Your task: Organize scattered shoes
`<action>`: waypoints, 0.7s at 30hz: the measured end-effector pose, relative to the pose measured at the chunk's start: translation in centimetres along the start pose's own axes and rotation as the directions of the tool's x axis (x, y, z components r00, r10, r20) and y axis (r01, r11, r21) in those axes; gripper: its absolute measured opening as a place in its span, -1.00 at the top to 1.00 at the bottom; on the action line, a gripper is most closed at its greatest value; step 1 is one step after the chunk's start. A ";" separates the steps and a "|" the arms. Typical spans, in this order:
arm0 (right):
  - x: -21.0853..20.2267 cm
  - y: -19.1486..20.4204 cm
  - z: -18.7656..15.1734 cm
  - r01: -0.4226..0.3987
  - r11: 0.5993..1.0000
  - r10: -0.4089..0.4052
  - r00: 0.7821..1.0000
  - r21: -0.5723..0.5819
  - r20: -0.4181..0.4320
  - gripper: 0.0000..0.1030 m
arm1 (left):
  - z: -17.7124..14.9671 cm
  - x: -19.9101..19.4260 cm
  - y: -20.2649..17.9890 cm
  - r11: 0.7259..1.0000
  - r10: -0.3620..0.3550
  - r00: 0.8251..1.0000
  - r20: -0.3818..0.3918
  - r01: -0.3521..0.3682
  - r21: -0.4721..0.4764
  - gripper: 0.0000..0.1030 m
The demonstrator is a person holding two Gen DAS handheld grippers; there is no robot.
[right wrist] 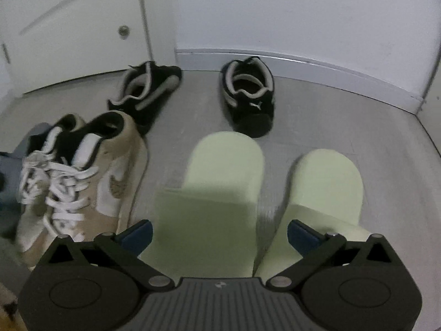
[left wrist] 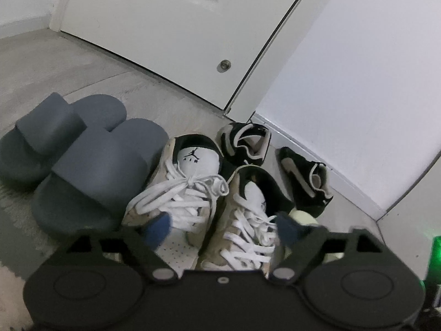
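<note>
White door, grey floor

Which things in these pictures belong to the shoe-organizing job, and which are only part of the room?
Belong to the job:
- grey slides
- white-and-tan sneakers
- black sneakers
- pale green slides

Only part of the room:
- white door
- door stopper
- baseboard
- rug

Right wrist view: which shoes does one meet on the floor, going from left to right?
Beige sneakers with white laces → tilted black sneaker → left pale green slide → upright black sneaker → right pale green slide.
</note>
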State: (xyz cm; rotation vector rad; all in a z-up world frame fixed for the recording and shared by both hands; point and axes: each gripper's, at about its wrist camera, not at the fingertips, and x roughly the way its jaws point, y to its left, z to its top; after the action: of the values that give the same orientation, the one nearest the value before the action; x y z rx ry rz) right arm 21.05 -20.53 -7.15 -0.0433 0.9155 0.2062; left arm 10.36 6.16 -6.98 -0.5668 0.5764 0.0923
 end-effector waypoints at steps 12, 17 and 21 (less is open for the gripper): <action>3.6 2.4 0.2 0.021 1.000 -0.023 0.995 -0.019 -0.095 -1.00 | -0.1 -0.1 -0.3 1.000 0.007 1.000 0.009 -0.007 0.020 -0.97; 4.7 3.5 0.4 0.088 0.995 -0.094 0.988 -0.053 -0.120 -1.00 | 0.0 -0.1 -0.3 1.000 0.007 1.000 0.008 -0.007 0.018 -0.97; 5.1 3.0 1.2 0.077 0.996 -0.083 0.981 -0.039 -0.178 -1.00 | 0.0 0.0 -0.4 1.000 0.005 1.000 0.006 -0.005 0.022 -0.97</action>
State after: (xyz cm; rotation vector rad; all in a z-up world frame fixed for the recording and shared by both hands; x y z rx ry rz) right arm 24.39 -16.59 -10.28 -0.1297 1.0877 0.1435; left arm 10.47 5.77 -6.84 -0.5437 0.5723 0.0924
